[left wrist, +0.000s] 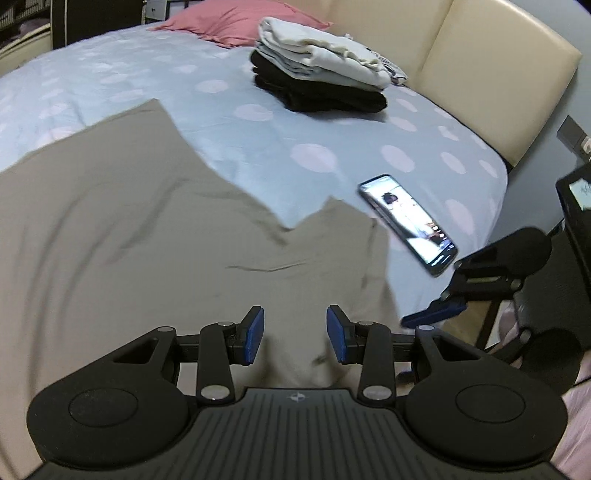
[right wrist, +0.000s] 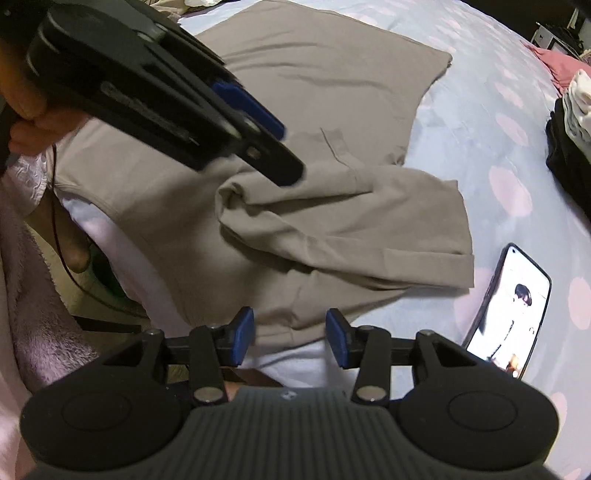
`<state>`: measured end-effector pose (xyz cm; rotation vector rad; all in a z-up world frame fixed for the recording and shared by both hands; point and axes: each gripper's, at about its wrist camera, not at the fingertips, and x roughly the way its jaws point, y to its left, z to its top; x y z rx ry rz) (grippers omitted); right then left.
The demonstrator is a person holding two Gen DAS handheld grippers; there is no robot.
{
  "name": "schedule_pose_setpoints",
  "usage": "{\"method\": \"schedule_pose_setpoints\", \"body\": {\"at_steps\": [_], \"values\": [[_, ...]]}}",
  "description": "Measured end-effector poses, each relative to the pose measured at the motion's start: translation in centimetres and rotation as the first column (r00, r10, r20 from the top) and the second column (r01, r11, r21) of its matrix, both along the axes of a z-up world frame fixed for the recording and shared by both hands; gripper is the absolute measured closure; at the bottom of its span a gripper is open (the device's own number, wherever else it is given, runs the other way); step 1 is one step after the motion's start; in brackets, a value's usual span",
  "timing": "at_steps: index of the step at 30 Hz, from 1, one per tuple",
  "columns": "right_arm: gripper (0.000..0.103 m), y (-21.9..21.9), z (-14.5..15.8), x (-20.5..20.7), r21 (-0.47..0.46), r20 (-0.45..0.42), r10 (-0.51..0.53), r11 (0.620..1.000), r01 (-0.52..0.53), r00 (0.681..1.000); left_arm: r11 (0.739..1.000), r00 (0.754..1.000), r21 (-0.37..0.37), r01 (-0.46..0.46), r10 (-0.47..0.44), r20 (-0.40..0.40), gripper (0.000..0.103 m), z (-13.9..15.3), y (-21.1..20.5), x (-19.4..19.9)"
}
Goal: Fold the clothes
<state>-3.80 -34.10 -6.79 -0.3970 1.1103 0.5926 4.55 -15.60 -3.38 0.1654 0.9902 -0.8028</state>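
Between the spread jaws of the left gripper (left wrist: 294, 334): taupe shirt (left wrist: 129, 229), flat on the bed (left wrist: 229, 122), nothing pinched. Right gripper (right wrist: 290, 338) jaws likewise apart, over the shirt's near hem, empty. Just beside the sleeve: lit phone (left wrist: 406, 221). Farther back, left view only: folded stack (left wrist: 321, 74), pink pillow (left wrist: 229, 22), cream headboard (left wrist: 480, 66). Right view only: sleeve folded across the body, a hand (right wrist: 26, 114).

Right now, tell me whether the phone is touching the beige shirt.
Apart. The right wrist view shows a strip of bedsheet between the phone and the sleeve hem of the beige shirt.
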Motion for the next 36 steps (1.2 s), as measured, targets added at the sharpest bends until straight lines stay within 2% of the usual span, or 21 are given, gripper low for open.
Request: {"method": "schedule_pose_setpoints", "body": {"at_steps": [6, 7, 9, 12, 16, 21, 25, 30, 33, 36], "values": [[0.056, -0.4, 0.0, 0.5, 0.021, 0.013, -0.002, 1.000, 0.002, 1.000, 0.999, 1.000, 0.026, -0.020, 0.020, 0.017, 0.070, -1.6, -3.3, 0.1], [0.056, -0.4, 0.0, 0.7, 0.022, 0.013, -0.003, 1.000, 0.002, 1.000, 0.999, 0.999, 0.031, -0.029, 0.029, 0.015, 0.074, -1.9, -3.4, 0.3], [0.056, -0.6, 0.1, 0.9, 0.023, 0.015, -0.002, 1.000, 0.002, 1.000, 0.998, 0.999, 0.037, -0.051, 0.051, 0.004, 0.091, -2.6, -3.3, 0.7], [0.056, -0.7, 0.3, 1.2, 0.022, 0.020, -0.005, 1.000, 0.005, 1.000, 0.996, 0.996, 0.019, -0.090, 0.090, 0.000, 0.103, -3.0, -2.5, 0.9], [0.056, -0.9, 0.8, 1.5, 0.028, 0.029, -0.012, 1.000, 0.011, 1.000, 0.985, 0.985, -0.034, -0.168, 0.169, 0.024, 0.103, -1.9, -0.2, 0.1], [0.056, -0.8, 1.4, 1.8, 0.018, 0.051, -0.014, 1.000, 0.013, 0.999, 0.958, 0.960, -0.087, -0.275, 0.279, 0.034, 0.103, 0.7, 4.4, -1.6], [0.055, -0.7, 1.4, 2.0, 0.040, 0.047, -0.022, 0.999, 0.020, 0.999, 0.914, 0.922, -0.147, -0.379, 0.386, 0.026, 0.103, 3.0, 8.6, -3.1], [0.055, -0.4, 0.2, 2.8, 0.114, -0.014, -0.049, 0.992, 0.050, 0.999, 0.822, 0.846, -0.271, -0.500, 0.531, 0.050, 0.103, 6.3, 13.8, -4.6], [0.055, -0.5, -0.6, 3.5, 0.134, -0.055, -0.075, 0.988, 0.081, 0.996, 0.782, 0.811, -0.335, -0.525, 0.580, 0.082, 0.103, 8.2, 15.7, -4.4], [0.055, -0.5, -1.3, 3.9, 0.107, -0.074, -0.091, 0.989, 0.099, 0.993, 0.759, 0.780, -0.370, -0.535, 0.612, 0.128, 0.103, 9.8, 17.0, -3.9]]}}
